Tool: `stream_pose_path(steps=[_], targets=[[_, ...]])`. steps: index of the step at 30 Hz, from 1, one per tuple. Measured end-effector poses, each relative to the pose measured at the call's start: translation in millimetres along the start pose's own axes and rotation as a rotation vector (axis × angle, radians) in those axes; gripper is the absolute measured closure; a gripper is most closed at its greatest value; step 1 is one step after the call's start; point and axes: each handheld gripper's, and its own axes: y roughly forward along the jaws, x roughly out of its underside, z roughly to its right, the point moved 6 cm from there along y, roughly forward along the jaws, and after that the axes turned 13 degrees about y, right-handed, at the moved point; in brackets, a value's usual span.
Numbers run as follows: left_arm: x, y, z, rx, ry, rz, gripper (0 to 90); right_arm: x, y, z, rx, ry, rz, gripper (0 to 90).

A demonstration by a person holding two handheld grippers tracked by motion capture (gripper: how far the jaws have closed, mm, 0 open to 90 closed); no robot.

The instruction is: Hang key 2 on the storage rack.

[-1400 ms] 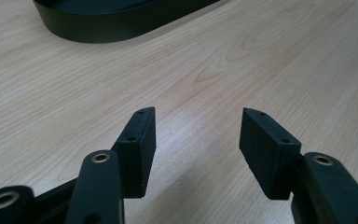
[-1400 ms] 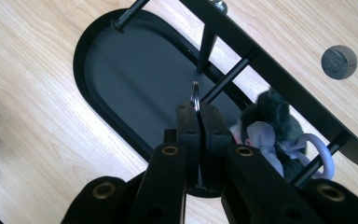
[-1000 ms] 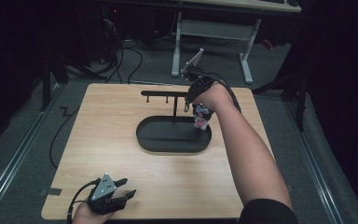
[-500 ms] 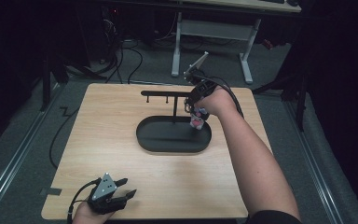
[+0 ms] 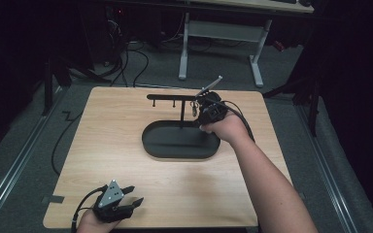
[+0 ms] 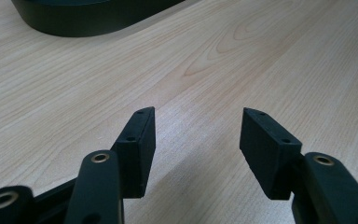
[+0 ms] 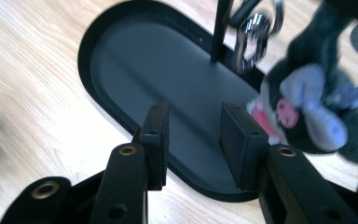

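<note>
Now your right gripper has just been opening, nothing between its jaws: the dark plush keychain toy hangs from the black stand beside your fingers, released. Left gripper rests open.

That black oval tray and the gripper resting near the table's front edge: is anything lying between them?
No. In the high view only bare wooden table separates the tray from the left gripper. The left gripper view shows the same bare wood.
</note>
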Motion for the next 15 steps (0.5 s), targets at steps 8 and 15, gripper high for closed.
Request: stream_pose_path(steps=[8,15], targets=[[0.8,0.4,-0.4,0.01,-0.008,0.005,45.4,24.7,16.4,0.3,-0.021,0.007,0.063,59.0],[0.9,0.1,-0.4,0.022,-0.015,0.013,44.5,45.5,28.1,-0.9,-0.049,0.013,0.11,51.7]])
